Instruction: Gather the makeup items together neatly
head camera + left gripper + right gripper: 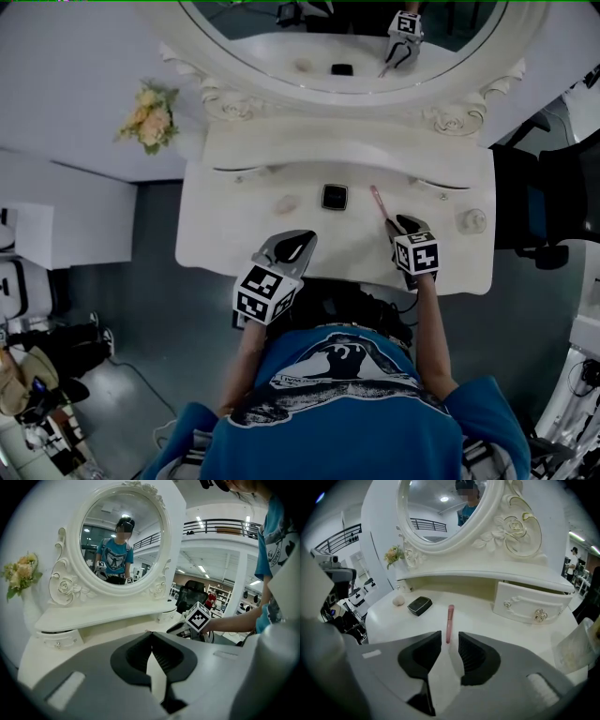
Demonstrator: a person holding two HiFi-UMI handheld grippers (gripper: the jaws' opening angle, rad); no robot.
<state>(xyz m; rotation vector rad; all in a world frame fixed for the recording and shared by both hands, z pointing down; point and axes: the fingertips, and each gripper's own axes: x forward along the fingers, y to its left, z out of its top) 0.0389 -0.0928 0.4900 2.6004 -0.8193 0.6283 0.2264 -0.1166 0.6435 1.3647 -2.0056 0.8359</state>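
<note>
A pink tube (378, 200) lies on the white dressing table (234, 234), right of a black compact (335, 196) and a pale round puff (286, 203). My right gripper (398, 225) is at the tube's near end. In the right gripper view the jaws (450, 637) stand open, with the end of the tube (449, 623) lying in the gap and neither pad touching it. The compact (419, 605) and puff (398, 601) lie further left. My left gripper (305, 241) hovers over the table's front edge, its jaws (151, 633) shut with nothing between them.
A small round jar (472, 220) stands at the table's right end. Behind the items rises a raised shelf with small drawers (534, 606) under an oval mirror (123, 541). A vase of flowers (150, 117) sits at the back left. A dark chair (553, 206) stands right of the table.
</note>
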